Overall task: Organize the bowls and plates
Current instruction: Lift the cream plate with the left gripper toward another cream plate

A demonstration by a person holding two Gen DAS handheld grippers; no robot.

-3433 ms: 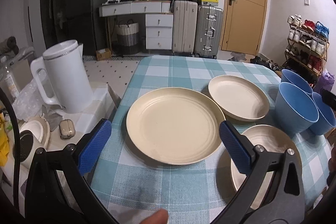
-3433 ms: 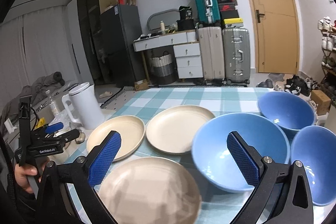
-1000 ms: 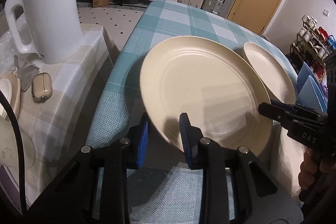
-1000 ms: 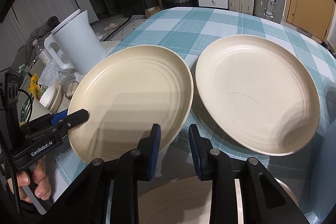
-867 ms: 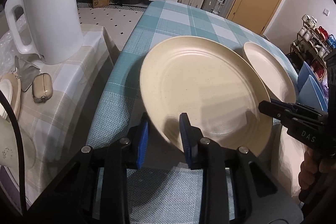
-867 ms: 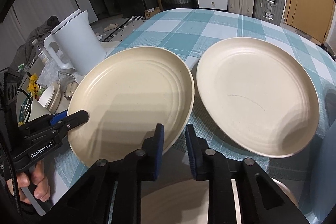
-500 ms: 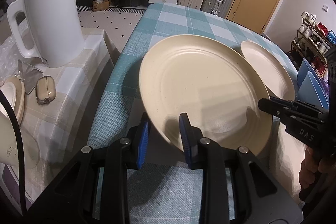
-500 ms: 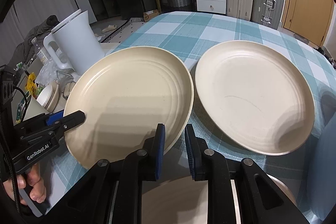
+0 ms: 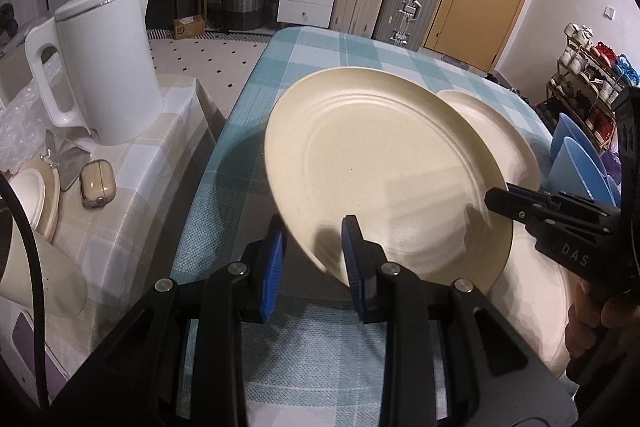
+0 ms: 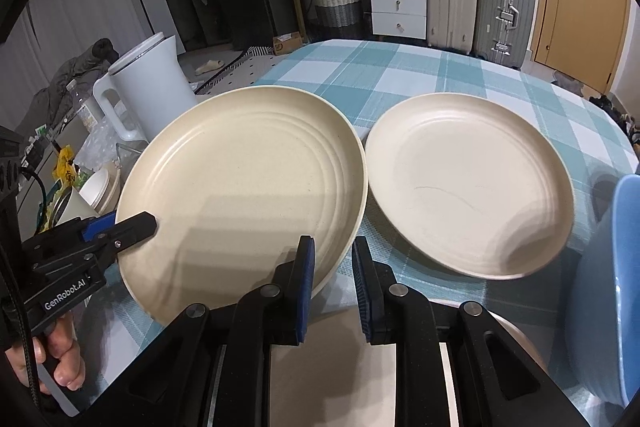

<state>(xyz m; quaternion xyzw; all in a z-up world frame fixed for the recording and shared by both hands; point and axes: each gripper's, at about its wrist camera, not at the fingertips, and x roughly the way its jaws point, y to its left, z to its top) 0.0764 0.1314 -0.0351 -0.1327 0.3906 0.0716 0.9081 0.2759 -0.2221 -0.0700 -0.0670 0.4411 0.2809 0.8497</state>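
Now your left gripper (image 9: 312,259) is clamped on the near rim of the big plate (image 9: 380,179), and your right gripper (image 10: 332,279) pinches the same plate's rim on the other side, pads narrow with the edge between them. You hold it tilted, clear of the checked table (image 10: 400,75). A second plate (image 10: 468,183) lies flat just beside it; blue bowls (image 9: 576,163) sit to the right.

Matt speckled cream plate (image 9: 384,163) above a woven checked cloth tablecloth (image 9: 312,59).
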